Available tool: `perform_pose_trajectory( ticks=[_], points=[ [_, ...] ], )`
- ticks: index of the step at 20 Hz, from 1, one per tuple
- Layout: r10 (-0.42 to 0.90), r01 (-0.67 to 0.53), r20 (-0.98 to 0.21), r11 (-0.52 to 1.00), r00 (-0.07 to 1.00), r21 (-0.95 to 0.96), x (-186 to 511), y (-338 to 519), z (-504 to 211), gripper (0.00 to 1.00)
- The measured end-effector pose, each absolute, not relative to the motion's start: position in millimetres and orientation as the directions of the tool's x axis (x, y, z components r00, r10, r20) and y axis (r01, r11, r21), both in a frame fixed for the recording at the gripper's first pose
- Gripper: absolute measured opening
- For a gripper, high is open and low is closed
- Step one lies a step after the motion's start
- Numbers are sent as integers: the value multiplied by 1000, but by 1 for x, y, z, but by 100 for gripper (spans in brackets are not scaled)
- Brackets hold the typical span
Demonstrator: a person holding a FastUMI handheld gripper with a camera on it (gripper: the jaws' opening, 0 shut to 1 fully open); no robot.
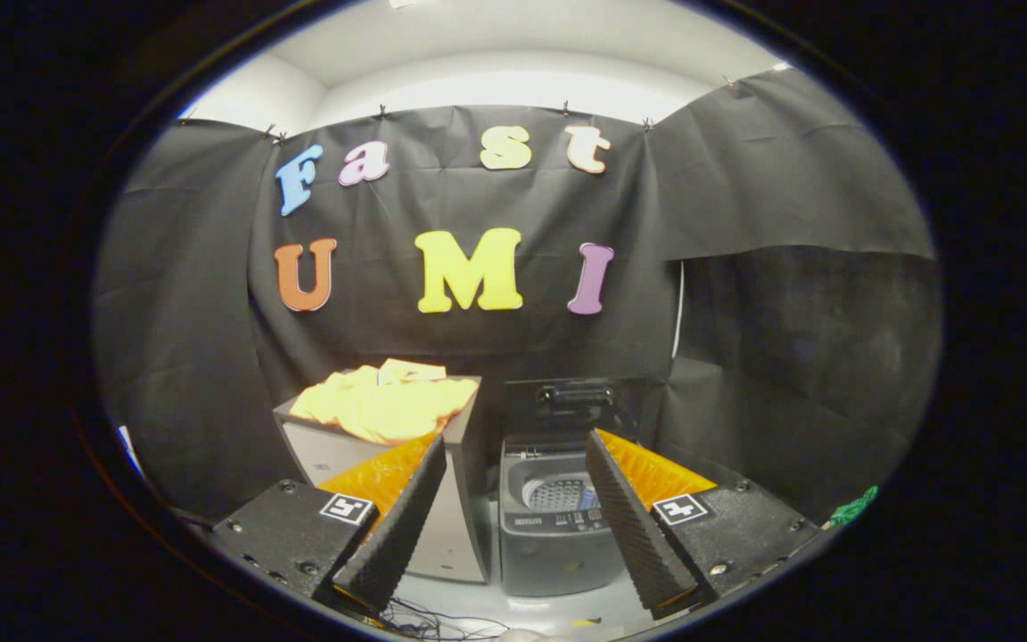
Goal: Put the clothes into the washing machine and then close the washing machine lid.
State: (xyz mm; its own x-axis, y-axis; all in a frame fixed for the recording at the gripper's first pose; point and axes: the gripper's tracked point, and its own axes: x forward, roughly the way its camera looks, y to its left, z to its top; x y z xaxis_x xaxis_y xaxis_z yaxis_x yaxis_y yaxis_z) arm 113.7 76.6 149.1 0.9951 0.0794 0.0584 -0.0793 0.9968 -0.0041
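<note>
Beyond spread, empty fingers (pixel 513 455): one washing machine (pixel 558 526), lid (pixel 578 403) up; one clothes heap (pixel 386 403).

A recording booth, not a real home — black cloth wall (pixel 745 178) pinned up w/ clips on all sides. Small washing machine (pixel 554 526) and a box (pixel 455 526) holding yellow clothes (pixel 384 406) stand as props; gripper (pixel 513 464) fingers spread apart.

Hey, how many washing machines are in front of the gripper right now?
1. The washing machine stands on the floor beyond the open gripper, framed between its fingers, lid raised. It sits right of the box carrying the yellow clothes.
</note>
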Motion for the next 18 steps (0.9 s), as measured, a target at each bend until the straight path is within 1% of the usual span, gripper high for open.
perform_pose_trajectory(
  ticks=[6, 10, 13, 18],
  points=[
    [178, -180, 82, 984, 980, 7, 187, 143, 212, 99],
    [217, -219, 83, 976, 973, 8, 240, 192, 238, 99],
    [253, -254, 40, 967, 967, 33, 282, 233, 245, 99],
    [273, -271, -27, 961, 962, 63, 346, 294, 250, 99]
  ],
)
